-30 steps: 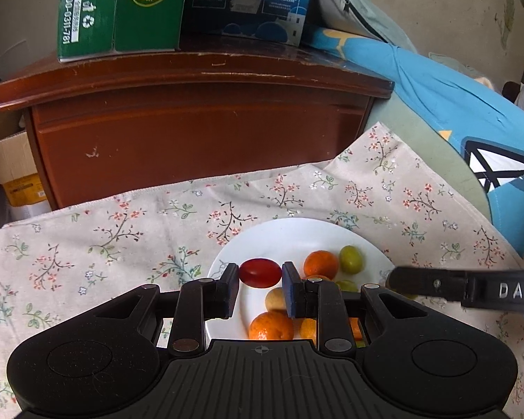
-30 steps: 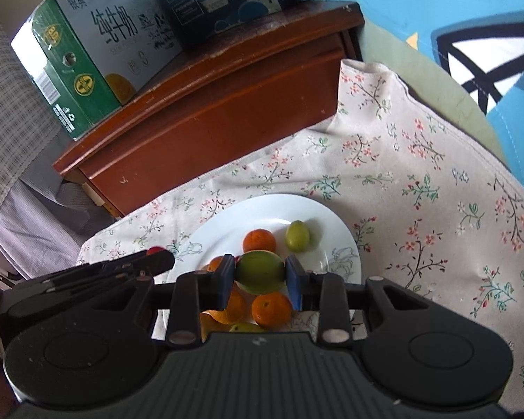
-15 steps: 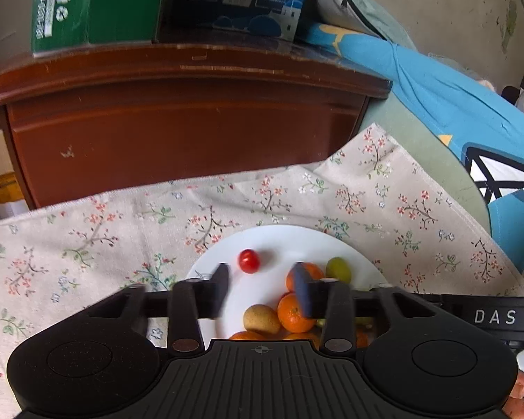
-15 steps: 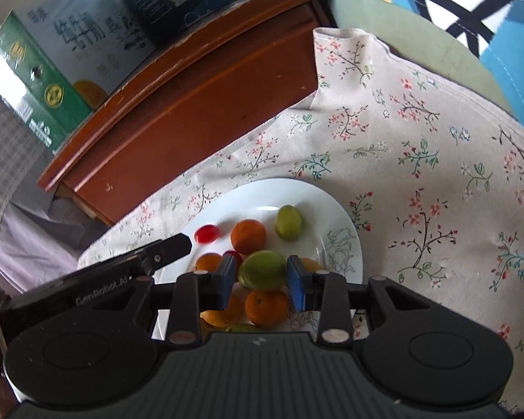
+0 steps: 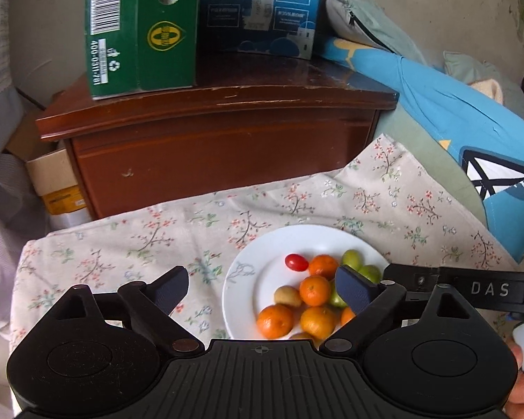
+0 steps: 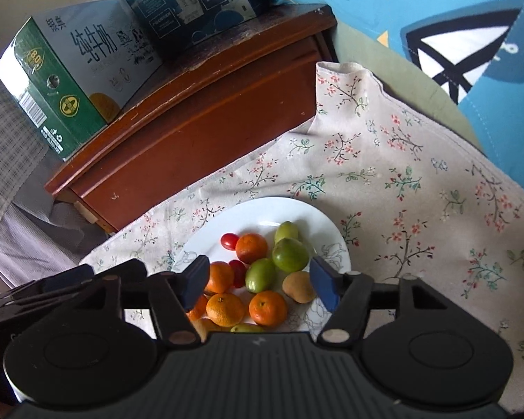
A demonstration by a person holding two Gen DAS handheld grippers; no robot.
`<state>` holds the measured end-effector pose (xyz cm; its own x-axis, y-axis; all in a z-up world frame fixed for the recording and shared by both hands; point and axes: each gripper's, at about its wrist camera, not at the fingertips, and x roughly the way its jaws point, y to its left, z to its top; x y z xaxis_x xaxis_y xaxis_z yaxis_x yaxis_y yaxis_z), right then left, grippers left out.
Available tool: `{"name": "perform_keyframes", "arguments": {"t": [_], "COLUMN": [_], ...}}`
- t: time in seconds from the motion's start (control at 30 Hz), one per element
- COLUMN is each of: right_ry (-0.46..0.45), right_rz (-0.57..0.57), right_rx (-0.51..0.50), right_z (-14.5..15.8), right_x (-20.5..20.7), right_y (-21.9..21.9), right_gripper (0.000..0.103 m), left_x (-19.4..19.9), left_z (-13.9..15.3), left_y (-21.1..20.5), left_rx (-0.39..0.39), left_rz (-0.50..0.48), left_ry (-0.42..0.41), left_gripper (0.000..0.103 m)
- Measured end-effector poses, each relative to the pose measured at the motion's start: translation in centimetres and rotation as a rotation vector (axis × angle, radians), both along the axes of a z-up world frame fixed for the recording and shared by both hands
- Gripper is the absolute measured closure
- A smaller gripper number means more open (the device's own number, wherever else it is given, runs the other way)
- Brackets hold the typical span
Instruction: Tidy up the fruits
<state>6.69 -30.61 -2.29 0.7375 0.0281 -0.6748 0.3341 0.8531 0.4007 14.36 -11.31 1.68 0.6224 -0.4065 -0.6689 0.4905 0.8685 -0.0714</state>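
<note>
My left gripper (image 5: 260,288) is wide apart and holds nothing. Its left finger is over the flowered cloth (image 5: 129,241), and its right finger is above the right part of the white plate (image 5: 248,289). My right gripper (image 6: 258,281) is also wide apart and empty, and both its fingers stand above the near half of the plate (image 6: 318,216), one at each side of the fruit pile.

All the fruits lie on the plate, which rests on the cloth near the cloth's front edge, in front of the brown wooden cabinet (image 6: 199,122). In the right wrist view, a cherry tomato (image 6: 229,240) is at the far left of the pile, touching an orange (image 6: 250,248). A small green fruit (image 6: 285,232) lies near the far right rim, and the big green fruit (image 6: 290,255) sits just in front of it. Another green fruit (image 6: 260,274) is in the middle, beside a second cherry tomato (image 6: 238,272). A brown fruit (image 6: 298,287) lies close to the right rim, just beside my right finger. More oranges (image 6: 267,308) lie at the near side of the plate, partly hidden by the body of the gripper.

On the top of the cabinet stand a green milk carton (image 5: 139,28) at the left and a blue box (image 5: 258,7) to its right. Blue bedding (image 5: 454,111) lies beyond the right edge of the cloth.
</note>
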Motion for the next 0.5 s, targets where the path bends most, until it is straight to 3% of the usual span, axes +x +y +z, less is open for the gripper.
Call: {"name": "perform_keyframes", "arguments": {"t": [0.3,0.5], "right_ry": [-0.002,0.065], "right_rz": [-0.009,-0.024], "right_rx": [-0.103,-0.177], "right_z": [2.7,2.8], "right_x": [-2.6,-4.2], "right_y": [1.6,3.2], "right_gripper": [0.017,0.010], "left_x": [-2.7,-4.1], "left_z": [0.9,0.7], "left_y": [2.1,2.7], "left_rx": [0.060,0.092], "left_rz": [0.040,0.049], "left_ry": [0.013,0.040], "left_gripper": [0.006,0.005]}}
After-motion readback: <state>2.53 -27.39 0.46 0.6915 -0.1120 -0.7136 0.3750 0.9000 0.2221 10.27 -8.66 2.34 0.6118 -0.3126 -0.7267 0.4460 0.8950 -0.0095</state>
